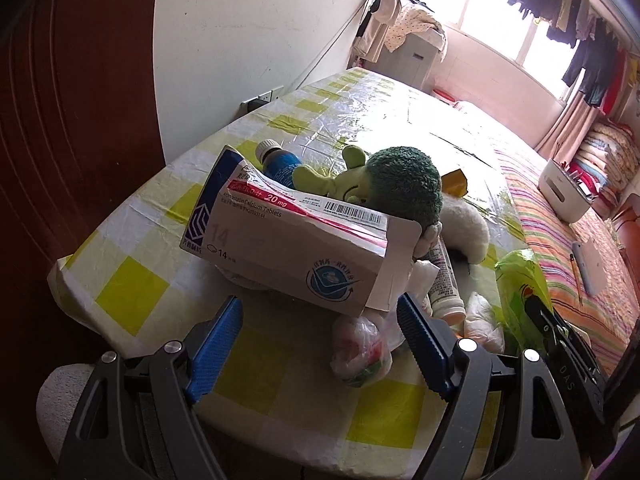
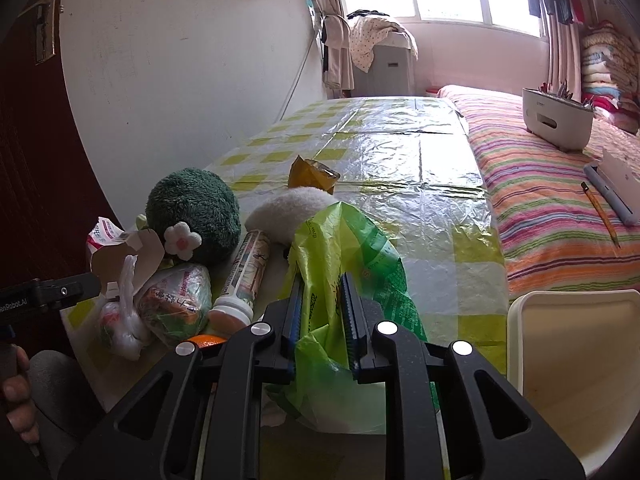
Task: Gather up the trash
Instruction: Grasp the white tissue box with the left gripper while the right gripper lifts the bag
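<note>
A: Right gripper (image 2: 320,312), lower centre of its own view: blue pads clamped tight on a fold of the green plastic bag (image 2: 352,264). The bag bulges up above the fingers and sags below them over the table edge.

B: And the left gripper (image 1: 320,320)?

A: Lower centre of the left view, jaws spread wide, nothing between the pads. A torn tablet carton (image 1: 292,236) lies just past the fingertips, tilted, resting on the pile.

B: What is in the pile?

A: Lower left of the right view: a knotted clear bag of scraps (image 2: 120,320), a wrapped packet with orange print (image 2: 176,304) touching it, and a tube with a pale cap (image 2: 244,280) lying beside that. Behind them a green plush toy (image 2: 196,212) with a white flower, a white plush piece (image 2: 288,208), and a yellow wrapper (image 2: 312,174) further up the table.

B: Surface?

A: Yellow-checked tablecloth (image 2: 380,140) under clear film. A dark bottle (image 1: 276,158) shows behind the carton in the left view. White bin rim (image 2: 572,300) at lower right of the right view, beside the table.
</note>
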`<state>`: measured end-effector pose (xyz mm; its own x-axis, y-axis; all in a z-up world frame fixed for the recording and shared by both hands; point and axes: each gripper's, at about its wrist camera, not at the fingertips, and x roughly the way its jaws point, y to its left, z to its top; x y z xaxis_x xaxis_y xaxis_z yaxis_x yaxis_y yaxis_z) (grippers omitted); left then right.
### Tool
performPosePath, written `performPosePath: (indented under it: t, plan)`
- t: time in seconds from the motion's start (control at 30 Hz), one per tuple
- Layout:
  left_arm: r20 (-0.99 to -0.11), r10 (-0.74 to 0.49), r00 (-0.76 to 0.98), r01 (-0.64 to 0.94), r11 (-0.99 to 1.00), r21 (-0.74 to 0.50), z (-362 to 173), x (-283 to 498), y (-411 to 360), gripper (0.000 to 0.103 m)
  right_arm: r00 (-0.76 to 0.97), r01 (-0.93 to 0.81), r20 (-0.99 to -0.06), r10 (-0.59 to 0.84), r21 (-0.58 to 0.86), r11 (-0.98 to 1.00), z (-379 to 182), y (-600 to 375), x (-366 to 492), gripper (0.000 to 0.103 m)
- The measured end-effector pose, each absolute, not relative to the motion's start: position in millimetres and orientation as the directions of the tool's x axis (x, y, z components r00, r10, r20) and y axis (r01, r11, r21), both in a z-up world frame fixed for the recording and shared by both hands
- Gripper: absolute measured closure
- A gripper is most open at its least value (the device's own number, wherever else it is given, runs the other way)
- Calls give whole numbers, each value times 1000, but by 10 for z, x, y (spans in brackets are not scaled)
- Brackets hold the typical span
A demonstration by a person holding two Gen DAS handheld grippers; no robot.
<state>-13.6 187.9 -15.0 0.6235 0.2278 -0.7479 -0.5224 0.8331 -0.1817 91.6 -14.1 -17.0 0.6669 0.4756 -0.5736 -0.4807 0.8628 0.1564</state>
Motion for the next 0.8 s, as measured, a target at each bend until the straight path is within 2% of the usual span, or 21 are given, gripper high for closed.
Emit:
performPosePath:
  t: [0.2,0.23,0.27,0.33,0.37,0.4,0.43,0.57,0.8]
  plan:
    - [-745,315,588,-600,788,-141,-176,35,1979,26,665,-477,-555,499,198,856,-138,-266,903,86]
    - [-748,321,581,-607,783,-136,-193,54,2007,29,666,-476,-552,502,204,856,-133,-289,901,86]
    - [-752,320,577,-609,781,-135,-218,68,2037,35,668,-474,-548,504,209,856,-125,-314,898,86]
    - [-763,308,569,-612,778,-142,-271,75,2092,64,674,-469,-538,507,219,856,-111,-373,887,86]
    - [-764,293,574,-608,778,-159,-294,60,2117,74,678,-466,-532,507,223,856,-101,-400,883,86]
    - [-765,281,580,-602,780,-170,-311,52,2135,79,681,-462,-529,507,227,857,-97,-425,887,86]
    - [-765,269,585,-594,784,-178,-325,46,2149,90,683,-459,-526,507,231,858,-93,-448,889,86]
    - [-742,268,614,-577,794,-191,-332,-26,2155,96,696,-441,-513,502,245,863,-65,-525,891,86]
    - [-676,296,675,-523,838,-155,-187,-119,2026,98,735,-428,-463,495,250,869,25,-615,813,86]
